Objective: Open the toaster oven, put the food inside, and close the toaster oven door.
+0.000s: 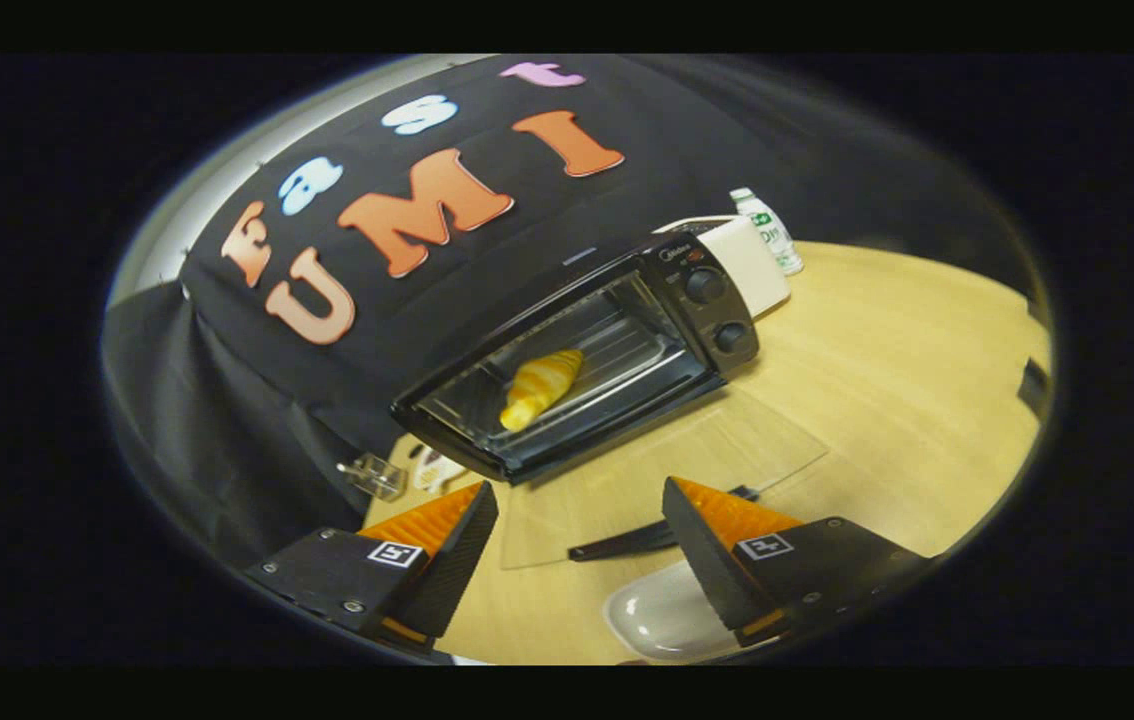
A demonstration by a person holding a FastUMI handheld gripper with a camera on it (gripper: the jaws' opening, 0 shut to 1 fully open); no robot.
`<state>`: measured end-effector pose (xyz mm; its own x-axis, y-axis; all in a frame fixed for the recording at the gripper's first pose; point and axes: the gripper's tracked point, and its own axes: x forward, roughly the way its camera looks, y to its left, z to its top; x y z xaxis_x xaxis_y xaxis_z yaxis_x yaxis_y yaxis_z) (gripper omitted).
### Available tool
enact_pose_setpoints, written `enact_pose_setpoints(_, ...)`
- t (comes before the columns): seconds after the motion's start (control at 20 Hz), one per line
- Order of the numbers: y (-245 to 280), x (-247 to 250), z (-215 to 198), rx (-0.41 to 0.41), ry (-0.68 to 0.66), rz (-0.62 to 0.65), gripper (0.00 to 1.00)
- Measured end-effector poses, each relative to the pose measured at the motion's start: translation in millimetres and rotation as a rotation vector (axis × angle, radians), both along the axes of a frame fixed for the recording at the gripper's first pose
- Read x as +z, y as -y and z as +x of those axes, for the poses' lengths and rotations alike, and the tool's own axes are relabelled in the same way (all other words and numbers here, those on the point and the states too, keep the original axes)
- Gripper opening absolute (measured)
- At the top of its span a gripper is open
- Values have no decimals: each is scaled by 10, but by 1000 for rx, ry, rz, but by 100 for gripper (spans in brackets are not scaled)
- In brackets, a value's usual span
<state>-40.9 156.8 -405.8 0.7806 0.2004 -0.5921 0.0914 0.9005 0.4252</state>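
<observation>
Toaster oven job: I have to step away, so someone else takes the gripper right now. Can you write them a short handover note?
Gripper: fingers open, holding nothing, above the table, short of the oven.
Toaster oven: on the table against the booth wall. Its glass door is folded down flat toward the gripper, handle at the near edge.
Croissant: already inside, on the oven rack.
White dish: between the fingers, close below them, with no food on it.
Done: door opened, food put in.
Left: lift the door by its handle and shut it.
</observation>
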Motion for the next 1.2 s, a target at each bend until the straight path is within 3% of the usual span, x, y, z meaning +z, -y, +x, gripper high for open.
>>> enact_pose_setpoints(0.5,185,-689,-387,192,-136,-346,99)
enact_pose_setpoints(0.8,107,-894,-263,277,-180,-398,99)
enact_pose_setpoints(1.2,20,-773,-157,284,-148,-343,99)
